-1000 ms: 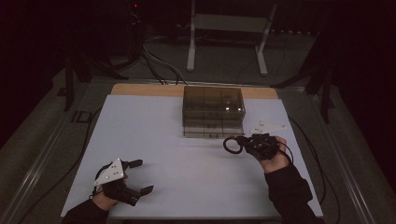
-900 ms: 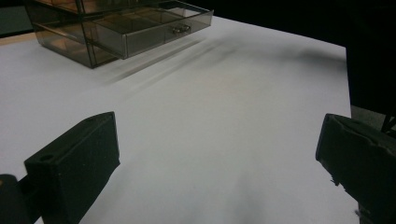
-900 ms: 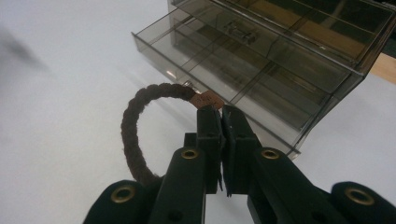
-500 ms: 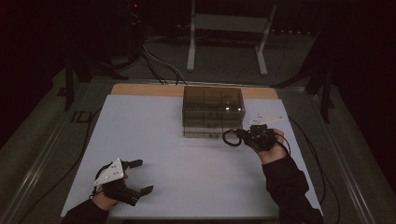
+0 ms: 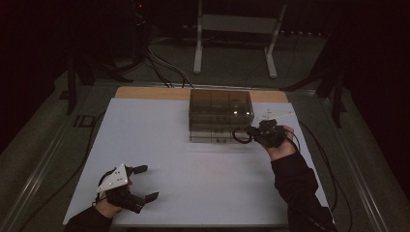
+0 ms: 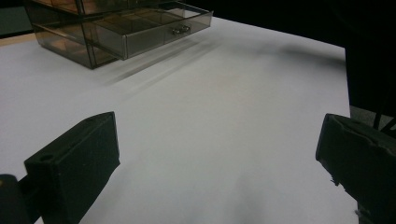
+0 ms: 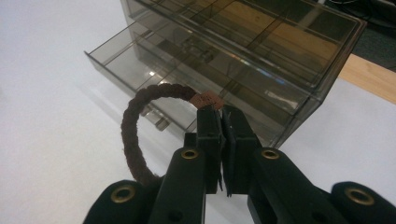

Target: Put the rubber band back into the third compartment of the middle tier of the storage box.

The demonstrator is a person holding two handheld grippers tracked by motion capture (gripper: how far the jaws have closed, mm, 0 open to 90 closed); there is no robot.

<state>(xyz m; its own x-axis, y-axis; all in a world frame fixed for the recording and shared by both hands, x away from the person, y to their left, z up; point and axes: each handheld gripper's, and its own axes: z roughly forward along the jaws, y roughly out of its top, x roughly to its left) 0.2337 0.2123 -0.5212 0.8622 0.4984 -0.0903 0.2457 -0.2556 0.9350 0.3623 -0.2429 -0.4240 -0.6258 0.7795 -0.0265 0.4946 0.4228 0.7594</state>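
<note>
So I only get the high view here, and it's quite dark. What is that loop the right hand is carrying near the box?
Observer: A dark braided hair tie, pinched between the shut jaws of the right gripper.
Operator: Is the box closed?
Observer: No. The clear box has a lower drawer pulled out, and it looks empty.
Operator: And the other hand?
Observer: The left gripper has its jaws wide apart with nothing between them, just above the white table.
</note>
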